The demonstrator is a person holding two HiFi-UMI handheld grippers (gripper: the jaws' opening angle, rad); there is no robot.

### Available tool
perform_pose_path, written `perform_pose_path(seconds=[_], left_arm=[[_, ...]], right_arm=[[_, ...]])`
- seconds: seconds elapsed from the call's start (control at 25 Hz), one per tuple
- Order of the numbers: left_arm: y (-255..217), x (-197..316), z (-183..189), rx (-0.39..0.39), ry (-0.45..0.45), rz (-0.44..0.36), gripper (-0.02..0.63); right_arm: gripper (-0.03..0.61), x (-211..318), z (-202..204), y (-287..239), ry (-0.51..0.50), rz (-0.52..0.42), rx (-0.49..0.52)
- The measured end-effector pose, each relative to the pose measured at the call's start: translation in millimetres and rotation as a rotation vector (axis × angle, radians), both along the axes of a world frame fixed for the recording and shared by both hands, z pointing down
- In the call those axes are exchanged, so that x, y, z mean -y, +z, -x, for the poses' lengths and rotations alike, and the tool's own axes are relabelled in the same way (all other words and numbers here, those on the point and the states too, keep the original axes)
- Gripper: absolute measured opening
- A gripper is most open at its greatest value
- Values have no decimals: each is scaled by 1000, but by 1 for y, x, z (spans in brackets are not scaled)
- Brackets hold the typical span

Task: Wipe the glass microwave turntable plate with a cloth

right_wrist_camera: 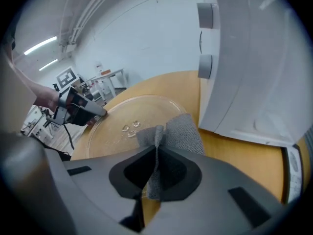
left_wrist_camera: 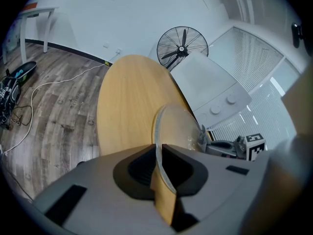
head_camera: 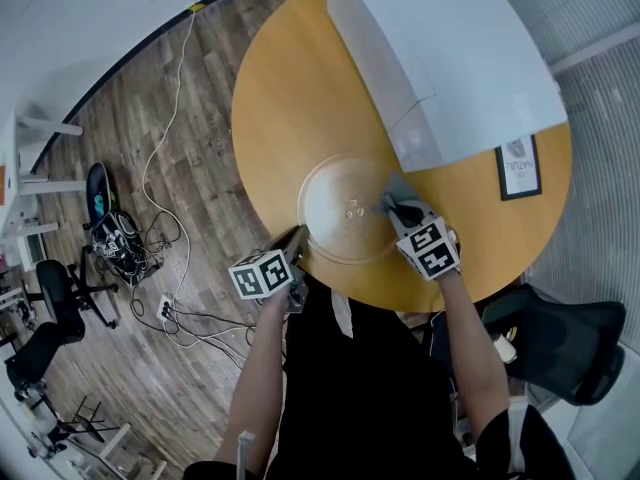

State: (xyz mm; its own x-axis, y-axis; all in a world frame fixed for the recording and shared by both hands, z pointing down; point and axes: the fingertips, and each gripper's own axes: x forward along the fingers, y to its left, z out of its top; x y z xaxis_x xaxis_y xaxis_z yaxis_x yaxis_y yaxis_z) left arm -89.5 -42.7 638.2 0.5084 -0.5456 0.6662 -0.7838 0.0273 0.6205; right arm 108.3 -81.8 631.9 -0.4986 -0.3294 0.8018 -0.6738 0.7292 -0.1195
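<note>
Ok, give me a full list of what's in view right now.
plate: 1, clear glass, flat on the table near the person's edge
cloth: 1, grey, lying on the plate's right part
table: 1, round, light wood
microwave: 1, white, far right of the table
sign: 1, black-framed, on the table beside the microwave
fan: 1, black, behind the table
office chair: 1, black, floor at the person's right
cables: a tangle, floor on the left
left gripper: closed on the plate's near rim
right gripper: closed on the cloth
</note>
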Motion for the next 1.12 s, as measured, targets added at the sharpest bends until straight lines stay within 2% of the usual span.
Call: perform_pose_path(seconds=[0.16, 0.24, 0.48, 0.8, 1.0, 1.12], left_arm=[[0, -1, 1, -3, -12, 3, 34], [1, 0, 0, -2, -16, 2, 34], [0, 0, 2, 10, -26, -3, 34], [1, 1, 1, 31, -37, -10, 34], [1, 1, 0, 59, 5, -11, 37], [2, -1, -2, 25, 5, 10, 40]], right_arm=[[23, -13, 4, 1, 46, -79, -96], [23, -26, 12, 2, 40, -71, -103], [23, -75, 68, 6, -70, 67, 6], [23, -89, 122, 8, -207, 99, 60], [23, -88, 126, 6, -187, 120, 99], [23, -89, 123, -2, -150, 114, 125]])
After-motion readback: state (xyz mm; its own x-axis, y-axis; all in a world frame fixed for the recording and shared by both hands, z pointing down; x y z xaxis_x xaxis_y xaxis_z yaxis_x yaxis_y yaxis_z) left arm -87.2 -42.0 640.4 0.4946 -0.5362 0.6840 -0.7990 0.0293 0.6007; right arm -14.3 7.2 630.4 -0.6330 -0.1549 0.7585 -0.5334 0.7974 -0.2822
